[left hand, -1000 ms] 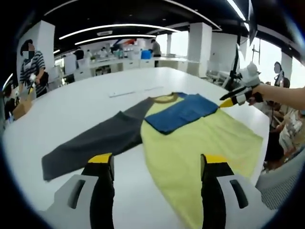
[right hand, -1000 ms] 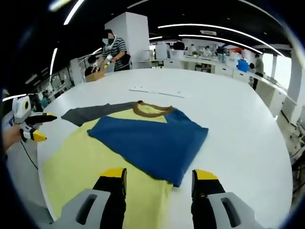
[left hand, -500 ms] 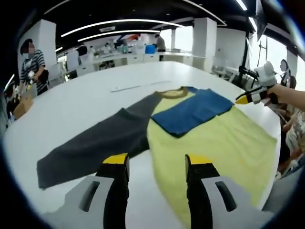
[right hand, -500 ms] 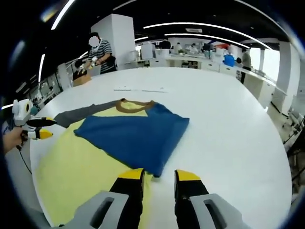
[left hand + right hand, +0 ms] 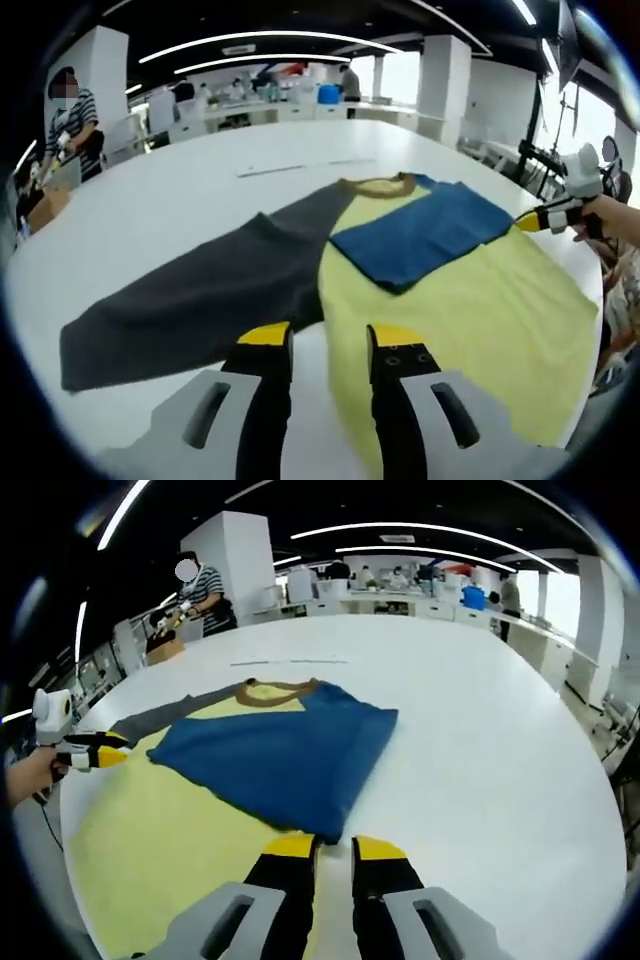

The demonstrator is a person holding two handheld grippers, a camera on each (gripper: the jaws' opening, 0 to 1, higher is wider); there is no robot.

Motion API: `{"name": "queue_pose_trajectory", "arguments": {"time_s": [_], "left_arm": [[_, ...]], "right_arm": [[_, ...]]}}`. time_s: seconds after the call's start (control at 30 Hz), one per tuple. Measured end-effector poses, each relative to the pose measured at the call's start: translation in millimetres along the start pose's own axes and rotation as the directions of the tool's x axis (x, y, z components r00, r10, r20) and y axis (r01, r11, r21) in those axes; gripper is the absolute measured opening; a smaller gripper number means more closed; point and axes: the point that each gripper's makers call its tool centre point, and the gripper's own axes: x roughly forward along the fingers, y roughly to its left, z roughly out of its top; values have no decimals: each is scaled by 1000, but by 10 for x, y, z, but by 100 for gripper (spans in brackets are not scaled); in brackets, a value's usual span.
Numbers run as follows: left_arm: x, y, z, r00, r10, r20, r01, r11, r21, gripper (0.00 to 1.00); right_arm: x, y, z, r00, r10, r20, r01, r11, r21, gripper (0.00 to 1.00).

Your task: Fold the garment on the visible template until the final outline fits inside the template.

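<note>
A garment lies flat on the white table point(image 5: 150, 220): yellow body point(image 5: 450, 300), dark grey sleeve point(image 5: 190, 300) spread out to the left, blue sleeve point(image 5: 425, 230) folded across the chest below the brown collar point(image 5: 375, 183). My left gripper point(image 5: 328, 338) hovers where the grey sleeve meets the yellow body, its jaws a little apart; it appears again as left gripper point(image 5: 100, 757). My right gripper point(image 5: 333, 848) has its jaws nearly together on the near corner of the blue sleeve point(image 5: 290, 755). A hand holds the right gripper point(image 5: 540, 218) at the garment's right side.
A thin pale strip point(image 5: 290, 168) lies on the table beyond the collar. A person in a striped top point(image 5: 72, 125) stands at the far left by a cardboard box. Desks and white pillars fill the background. The table edge point(image 5: 610, 810) curves close on the right.
Both grippers' jaws have narrowed steadily. The left has come in over the grey sleeve and yellow body junction. The right has closed in onto the blue sleeve's near corner.
</note>
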Motion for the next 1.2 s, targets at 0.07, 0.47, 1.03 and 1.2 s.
{"name": "queue_pose_trajectory", "arguments": {"time_s": [0.07,0.47,1.03,1.2], "left_arm": [[35,-11,7,1000,-4,0,4,1000,-6,24],[170,-69,-20,999,-18,-29,18,1000,-3,12],[181,-63,-18,1000,-10,-28,9,999,-47,0],[173,-69,-19,1000,-12,-29,10,999,-49,0]], "right_arm": [[9,14,7,1000,2,5,-2,1000,2,6],[40,46,-17,1000,-25,0,25,1000,-11,0],[27,-79,20,998,-57,-12,56,996,-63,0],[25,-120,32,998,-64,-19,62,995,-72,0]]}}
